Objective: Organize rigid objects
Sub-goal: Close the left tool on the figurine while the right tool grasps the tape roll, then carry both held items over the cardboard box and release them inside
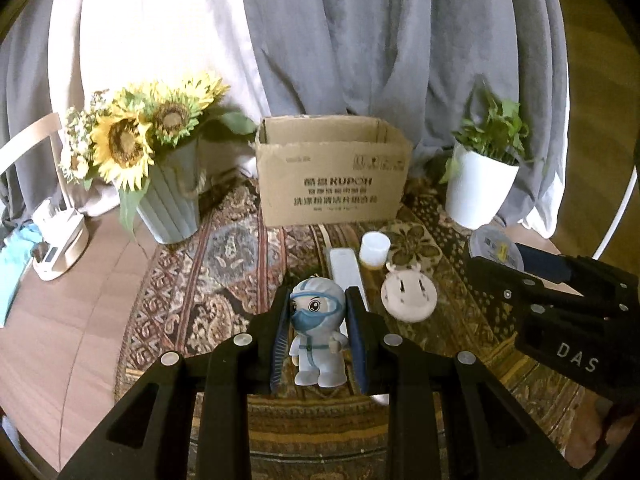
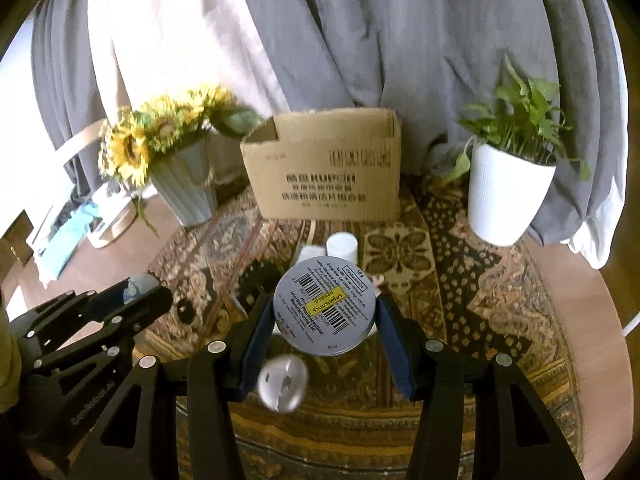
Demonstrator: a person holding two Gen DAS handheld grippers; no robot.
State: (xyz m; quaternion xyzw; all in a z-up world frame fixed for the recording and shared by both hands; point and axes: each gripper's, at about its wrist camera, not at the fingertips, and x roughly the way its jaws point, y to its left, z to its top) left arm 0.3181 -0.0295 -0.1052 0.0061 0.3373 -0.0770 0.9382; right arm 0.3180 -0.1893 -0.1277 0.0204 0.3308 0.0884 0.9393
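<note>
Left gripper (image 1: 318, 332) is clenching 1 masked figurine (image 1: 318, 336), above the patterned rug (image 1: 224, 280). Right gripper (image 2: 325, 330) is grasping 1 round tin (image 2: 325, 312); open cardboard box (image 1: 332, 176) is sitting far, centre.

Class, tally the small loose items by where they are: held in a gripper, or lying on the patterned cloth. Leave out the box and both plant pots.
Held in a gripper: 2, the figurine and the round tin.
Lying on the cloth: 3, the white cup, the flat white bar and the round white piece.
Total: 5
</note>
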